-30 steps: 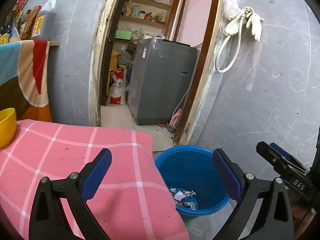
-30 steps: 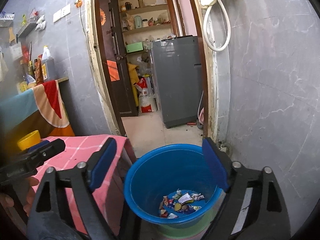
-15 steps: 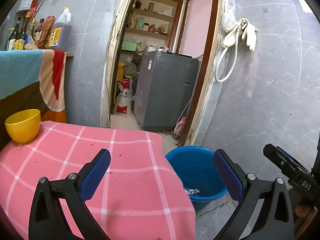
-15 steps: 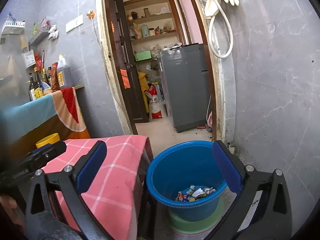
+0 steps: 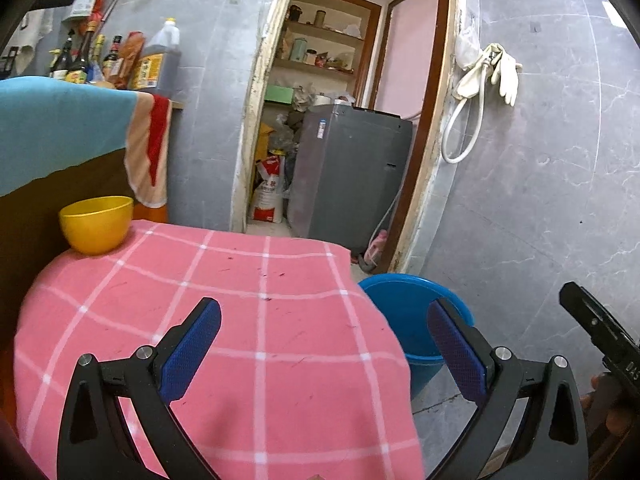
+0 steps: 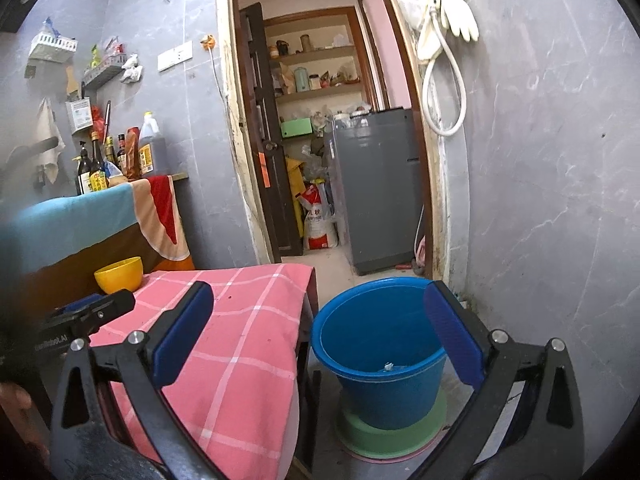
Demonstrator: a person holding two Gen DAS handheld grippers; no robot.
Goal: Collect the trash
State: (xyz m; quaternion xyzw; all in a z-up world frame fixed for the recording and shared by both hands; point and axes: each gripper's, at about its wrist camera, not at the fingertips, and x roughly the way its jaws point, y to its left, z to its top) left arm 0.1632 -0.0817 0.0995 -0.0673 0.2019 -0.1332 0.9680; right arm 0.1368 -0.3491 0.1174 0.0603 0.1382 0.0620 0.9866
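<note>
Left gripper: jaws wide, empty, over table near edge | Right gripper: jaws wide, empty, facing bucket | Bucket: on floor beside table's right edge, for easy dropping; trash scrap inside | Bowl: far-left corner.

The table fills the lower left of the frame, and the bowl stands on its far left corner. Just right of the table, on the floor, is the bucket — it sits in a basin. Behind both, in the upper centre, a doorway opens to the washer, with a sack to its left. Bottles stand on a counter at upper left — gloves hang on the wall at upper right.
</note>
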